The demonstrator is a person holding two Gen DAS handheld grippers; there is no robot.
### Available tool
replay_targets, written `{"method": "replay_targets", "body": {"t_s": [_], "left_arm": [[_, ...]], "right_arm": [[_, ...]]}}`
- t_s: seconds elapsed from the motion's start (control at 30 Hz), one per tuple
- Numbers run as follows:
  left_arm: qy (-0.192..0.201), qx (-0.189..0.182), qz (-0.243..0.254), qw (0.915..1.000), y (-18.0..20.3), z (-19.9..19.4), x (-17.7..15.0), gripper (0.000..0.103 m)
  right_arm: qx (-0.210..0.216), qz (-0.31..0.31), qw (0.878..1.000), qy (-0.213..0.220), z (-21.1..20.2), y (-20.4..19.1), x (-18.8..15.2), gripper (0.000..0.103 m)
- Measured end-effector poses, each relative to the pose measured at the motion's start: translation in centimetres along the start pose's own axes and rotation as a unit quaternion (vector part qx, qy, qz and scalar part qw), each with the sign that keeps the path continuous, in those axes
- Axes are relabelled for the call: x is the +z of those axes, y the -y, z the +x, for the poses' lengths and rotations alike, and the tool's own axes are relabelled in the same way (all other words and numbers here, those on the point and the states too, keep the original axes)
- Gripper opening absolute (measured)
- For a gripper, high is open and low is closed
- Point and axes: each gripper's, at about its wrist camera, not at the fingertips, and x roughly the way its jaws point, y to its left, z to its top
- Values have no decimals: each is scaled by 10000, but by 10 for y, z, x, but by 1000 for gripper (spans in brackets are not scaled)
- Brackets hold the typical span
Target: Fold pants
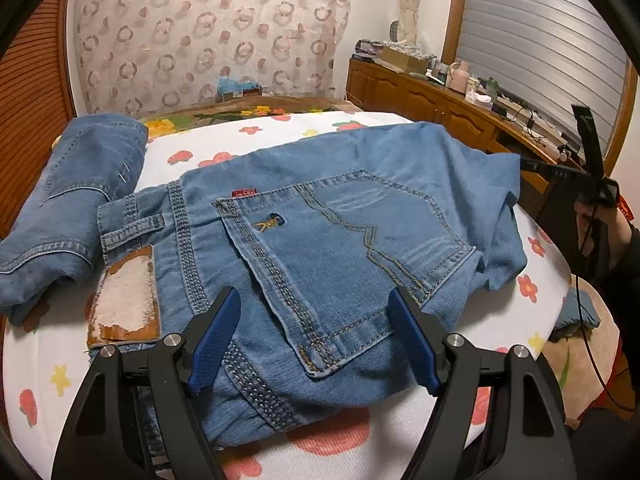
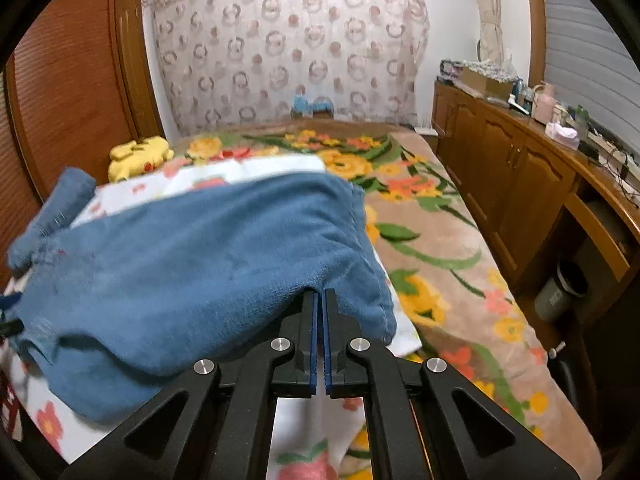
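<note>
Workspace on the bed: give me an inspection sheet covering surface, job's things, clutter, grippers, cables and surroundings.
Surface: white flowered sheet laid over a floral blanket on a bed.
Job's things: blue jeans lying back pocket up, one part bunched at the left; a second folded denim piece lies beside them.
Clutter: worn brown board touching the jeans' waistband; yellow plush toy at the bed's far left.
Grippers: left gripper open over the pocket, holding nothing; right gripper shut on the jeans' edge.
Cables: black cable hanging by the right hand.
Surroundings: patterned curtain, cluttered wooden cabinet, grey bin.
</note>
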Motion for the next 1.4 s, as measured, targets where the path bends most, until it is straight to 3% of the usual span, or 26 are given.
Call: {"method": "replay_targets", "body": {"t_s": [0.2,0.43,0.63,0.77,1.1,1.2,1.27,1.4], "left_arm": [[161,52,-94,9998,-8,-14,4,77],[368,194,-173,9990,-22,-36,7,77],[467,315,-291,9980,-36,-47,5,77],[474,355,-335,9977,-41,-48,4,77],[441,305,-370,9979,-40,-42,2,77],[457,267,-293,9982,-35,-43,6,77],[462,214,-234,9984,-29,-42,11,77],[500,88,-34,9987,-15,-38,23,77]], "right_arm": [[370,-140,9985,378,-15,-19,19,1],[1173,-501,9892,727,-31,-71,38,1],[2029,-878,9728,692,-35,-116,33,1],[2327,-1127,9648,474,-27,-129,21,2],[2227,-1148,9675,-346,20,-107,-12,5],[2195,-1150,9682,-345,9,-94,-18,11],[2109,-1165,9701,-288,0,-83,-20,23],[1907,-1141,9749,-114,-26,-72,-31,28]]}}
